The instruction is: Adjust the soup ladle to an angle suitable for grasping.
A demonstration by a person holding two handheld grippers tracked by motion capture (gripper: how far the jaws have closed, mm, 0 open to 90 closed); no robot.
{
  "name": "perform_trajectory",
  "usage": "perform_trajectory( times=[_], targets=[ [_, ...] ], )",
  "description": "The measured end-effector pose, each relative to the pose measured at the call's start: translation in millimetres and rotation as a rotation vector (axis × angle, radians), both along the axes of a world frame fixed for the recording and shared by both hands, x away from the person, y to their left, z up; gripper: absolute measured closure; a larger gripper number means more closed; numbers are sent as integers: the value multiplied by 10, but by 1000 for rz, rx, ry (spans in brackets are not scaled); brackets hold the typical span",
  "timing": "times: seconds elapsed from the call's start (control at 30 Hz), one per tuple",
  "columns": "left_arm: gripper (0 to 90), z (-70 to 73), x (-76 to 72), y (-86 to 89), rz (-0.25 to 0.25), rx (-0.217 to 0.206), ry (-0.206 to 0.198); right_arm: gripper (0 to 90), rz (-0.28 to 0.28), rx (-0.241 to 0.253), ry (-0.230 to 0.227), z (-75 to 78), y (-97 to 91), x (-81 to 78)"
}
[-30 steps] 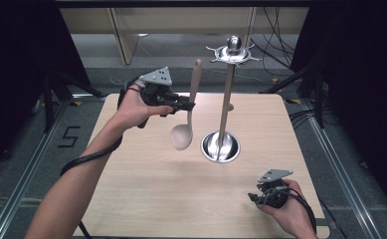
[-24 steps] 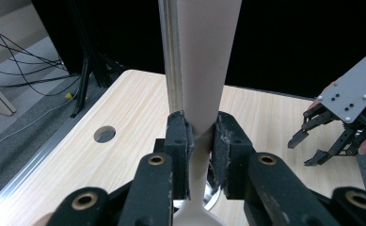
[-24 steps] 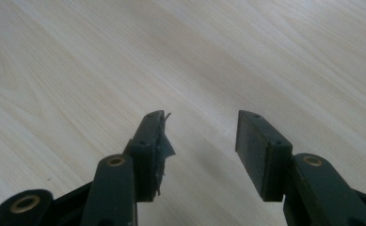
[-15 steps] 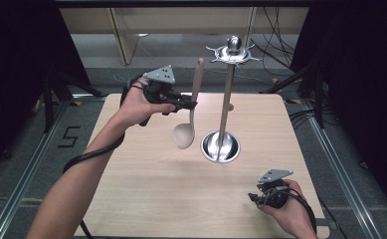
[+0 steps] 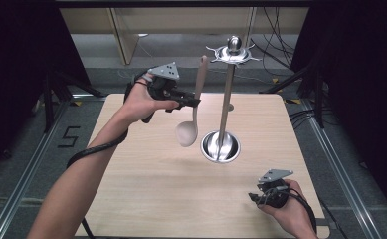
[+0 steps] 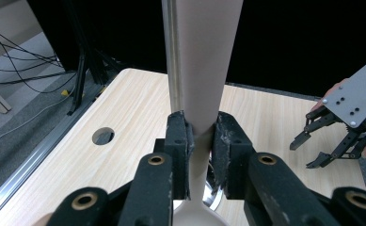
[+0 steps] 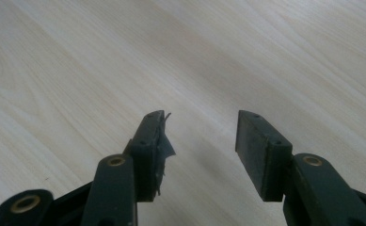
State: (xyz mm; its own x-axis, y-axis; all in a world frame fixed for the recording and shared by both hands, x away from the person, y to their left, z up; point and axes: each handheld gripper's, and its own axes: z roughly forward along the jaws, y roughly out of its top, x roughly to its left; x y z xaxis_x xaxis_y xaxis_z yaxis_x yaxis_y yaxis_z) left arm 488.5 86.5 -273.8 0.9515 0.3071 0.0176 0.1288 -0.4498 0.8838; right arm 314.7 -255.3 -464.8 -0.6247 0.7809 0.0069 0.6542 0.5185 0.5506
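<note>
A lab recording bay, not a home. Black curtains (image 5: 12, 74) flank the pale wooden worktop (image 5: 146, 189). Behind the worktop, loose cables (image 5: 275, 45) trail across grey floor (image 5: 101, 52).

Both grippers are black with brass-coloured pivot screws. Left gripper (image 5: 193, 103) and right gripper (image 5: 254, 197) each have a grey triangular plate; bare forearms, no sleeves, black cables trailing.

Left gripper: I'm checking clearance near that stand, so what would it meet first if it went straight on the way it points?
Probably the metal stand's pole, right behind the spoon that the left gripper clamps. Depth is unclear.
</note>
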Motion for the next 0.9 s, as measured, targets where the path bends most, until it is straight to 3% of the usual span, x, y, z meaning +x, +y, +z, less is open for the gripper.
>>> perform_trajectory(
  times=[0.1, 0.13, 0.3, 0.9],
  targets=[
    [764, 12, -3, -21, -2, 5, 0, 534, -2, -1, -2, 5, -2, 0],
    [764, 14, -3, -27, -2, 4, 1, 534, -19, 12, 19, 6, 11, -16],
    [764, 10, 17, -43, -8, 8, 3, 534, 11, -4, -5, 0, -13, 10],
    [763, -10, 57, -97, -5, 22, 21, 534, 12, -7, -7, -4, -16, 11]
  ],
)
